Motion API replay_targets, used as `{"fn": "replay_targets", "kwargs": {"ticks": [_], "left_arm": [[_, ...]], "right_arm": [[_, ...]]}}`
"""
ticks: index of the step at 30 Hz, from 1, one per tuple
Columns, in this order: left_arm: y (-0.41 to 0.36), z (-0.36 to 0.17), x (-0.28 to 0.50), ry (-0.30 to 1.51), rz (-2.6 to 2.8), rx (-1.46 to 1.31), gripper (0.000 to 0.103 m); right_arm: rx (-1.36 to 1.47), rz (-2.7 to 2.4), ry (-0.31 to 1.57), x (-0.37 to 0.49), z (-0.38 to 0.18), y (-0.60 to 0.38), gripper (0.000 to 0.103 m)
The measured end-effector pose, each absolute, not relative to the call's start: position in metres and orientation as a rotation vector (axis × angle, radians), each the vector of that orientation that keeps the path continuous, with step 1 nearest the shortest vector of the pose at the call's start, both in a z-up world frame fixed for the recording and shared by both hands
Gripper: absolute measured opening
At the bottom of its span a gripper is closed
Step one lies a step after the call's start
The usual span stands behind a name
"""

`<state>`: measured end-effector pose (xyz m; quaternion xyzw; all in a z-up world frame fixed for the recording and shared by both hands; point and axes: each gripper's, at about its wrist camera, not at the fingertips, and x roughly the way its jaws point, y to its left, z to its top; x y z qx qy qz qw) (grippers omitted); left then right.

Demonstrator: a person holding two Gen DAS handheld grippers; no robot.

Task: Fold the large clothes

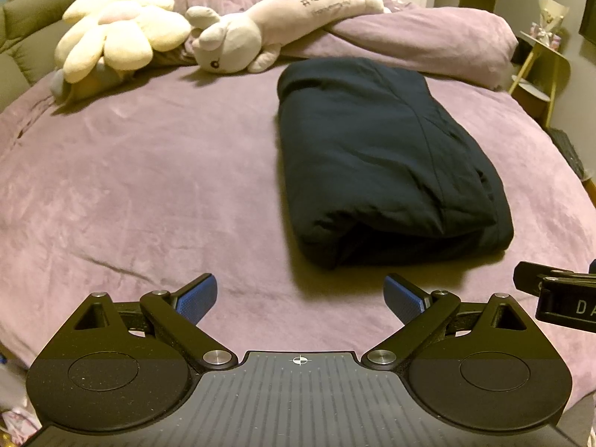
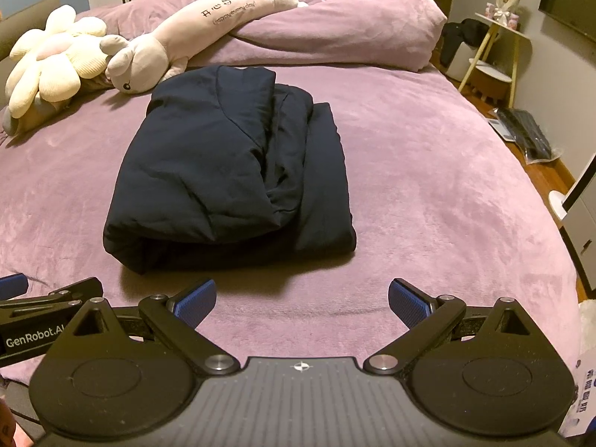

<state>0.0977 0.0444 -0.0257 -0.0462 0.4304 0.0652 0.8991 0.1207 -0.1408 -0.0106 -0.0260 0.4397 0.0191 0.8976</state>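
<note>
A dark navy padded jacket (image 2: 231, 171) is lying folded into a thick, roughly rectangular bundle on a bed covered with a mauve plush blanket (image 2: 428, 186). The bundle is sitting near the middle of the bed, well short of the pillows. Behind it, a long pale plush animal (image 2: 178, 33) is stretching across the rumpled duvet, and a cream flower-shaped cushion (image 2: 56, 59) is resting at the far left.

Both tools are hovering over the near edge of the bed, side by side, neither touching the jacket. The left gripper (image 1: 300, 300) is showing its jaws spread wide with nothing between the blue pads. The right gripper (image 2: 301, 303) is likewise standing wide and empty, its pads clear of the fabric.

The folding appears to be nearly finished, judging by the compact shape. From the right wrist view, the top layer is sitting askew, with lower layers stepping out along the right side and loose creases bunching there. To finish well, the person would probably be squaring that right edge: nipping only the stray layers, tucking them in line with the layers above, and pressing lightly. Padded fabric tends to spring back, so slow, low moves should be keeping the stack from unrolling.
</note>
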Motion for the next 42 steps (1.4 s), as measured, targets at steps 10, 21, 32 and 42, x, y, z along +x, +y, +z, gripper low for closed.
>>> {"fn": "replay_targets", "kwargs": {"ticks": [10,21,32,42], "left_arm": [[0.044,-0.023,0.098,0.890,0.128,-0.078,0.099],[0.043,-0.023,0.100,0.892,0.126,-0.083,0.099],[0.038,-0.021,0.098,0.858,0.064,-0.109,0.099],[0.031,-0.024,0.099,0.864,0.091,-0.072,0.099]], "right_arm": [[-0.053,0.035,0.909,0.120,-0.011,-0.140,0.099],[-0.048,0.037,0.910,0.120,-0.010,-0.140,0.099],[-0.040,0.034,0.910,0.122,-0.010,-0.143,0.099],[-0.034,0.023,0.906,0.123,-0.009,-0.144,0.099]]}}
